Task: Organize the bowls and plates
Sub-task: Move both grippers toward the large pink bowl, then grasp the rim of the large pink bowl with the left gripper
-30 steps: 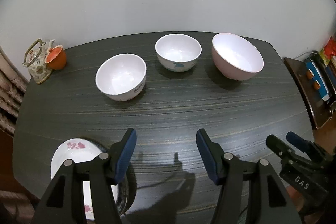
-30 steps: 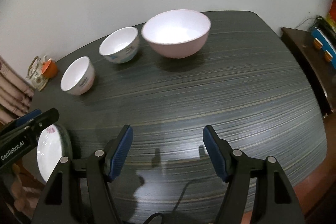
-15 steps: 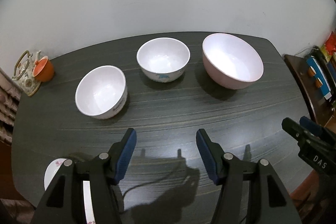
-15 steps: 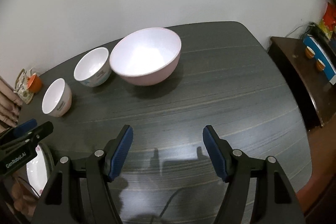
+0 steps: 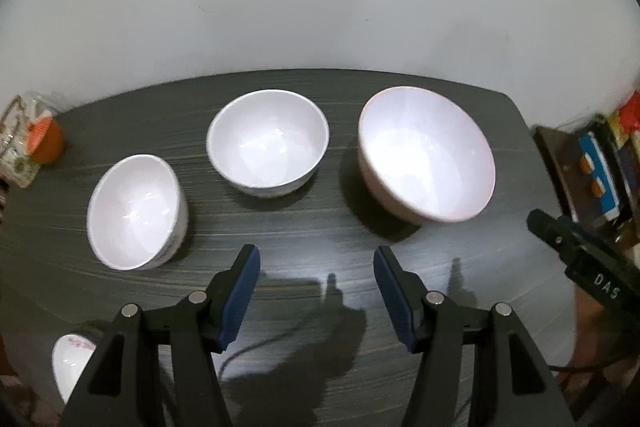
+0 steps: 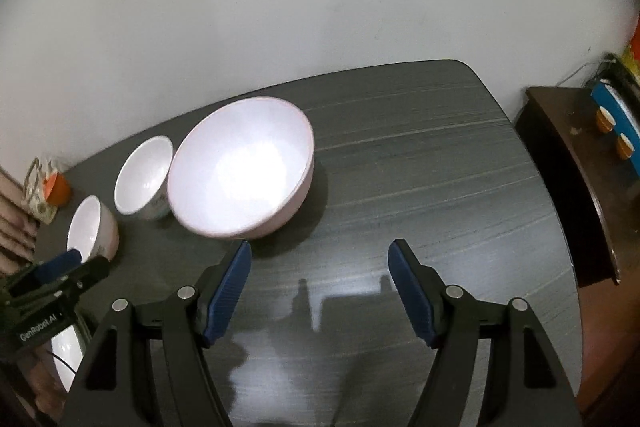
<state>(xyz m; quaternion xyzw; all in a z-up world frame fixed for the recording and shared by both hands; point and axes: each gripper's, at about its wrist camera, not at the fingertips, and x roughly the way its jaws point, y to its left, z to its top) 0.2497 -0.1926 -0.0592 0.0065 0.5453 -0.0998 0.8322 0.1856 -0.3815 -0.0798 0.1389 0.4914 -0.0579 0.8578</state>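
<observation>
Both tongs hang released: our left gripper (image 5: 316, 267) faces the middle bowl (image 5: 267, 143), our right gripper (image 6: 320, 263) sits just beside the pink bowl (image 6: 240, 167). We should straddle one rim squarely, then clench gently before nesting.

- dark wood-grain table (image 5: 460, 259), rounded corners, against the wall
- on it, in a row: small white bowl (image 5: 134, 213), mid white bowl (image 5: 267, 143), big pink bowl (image 5: 426, 159)
- far left edge: orange cup (image 5: 45, 143) beside patterned teapot (image 5: 16, 155)
- near left corner: floral plate (image 5: 70, 363)
</observation>
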